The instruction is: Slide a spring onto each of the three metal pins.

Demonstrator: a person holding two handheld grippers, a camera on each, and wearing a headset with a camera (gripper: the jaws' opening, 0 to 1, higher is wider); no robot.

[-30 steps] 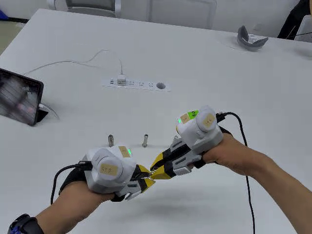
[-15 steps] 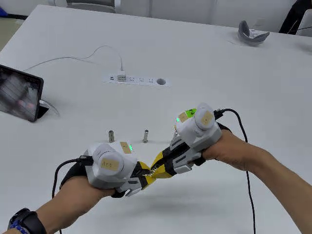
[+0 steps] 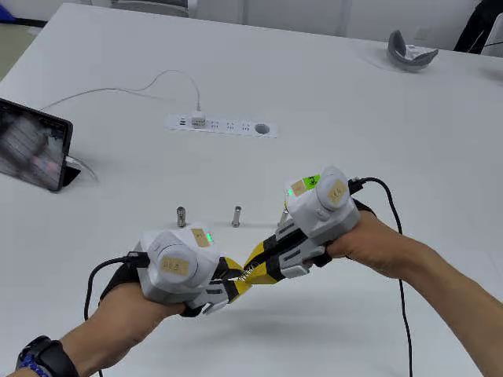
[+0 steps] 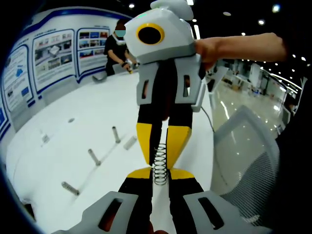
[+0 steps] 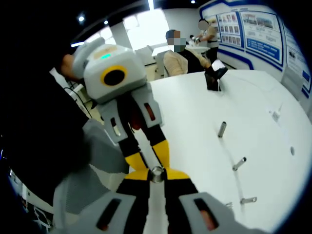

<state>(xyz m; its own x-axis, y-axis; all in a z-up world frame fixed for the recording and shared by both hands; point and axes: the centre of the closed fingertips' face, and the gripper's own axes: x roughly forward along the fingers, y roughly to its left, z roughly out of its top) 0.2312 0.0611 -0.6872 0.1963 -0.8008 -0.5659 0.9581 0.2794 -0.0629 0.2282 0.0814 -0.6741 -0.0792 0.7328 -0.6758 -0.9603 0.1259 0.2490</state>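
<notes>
A small metal spring spans the gap between my two grippers, which meet tip to tip low over the white table. My left gripper is shut on one end of the spring. My right gripper is shut on the other end, seen end-on in the right gripper view. Two upright metal pins stand just beyond the grippers. A third pin stands past them, with a small loose piece lying beside it.
A white power strip with a plugged cable lies further back. A dark tablet is propped at the left edge and a grey curved object sits at the far right. People work at another table.
The grippers stay tip to tip near the same spot. A little more of the spring shows between them now. The camera has tilted, shifting the whole scene slightly.
</notes>
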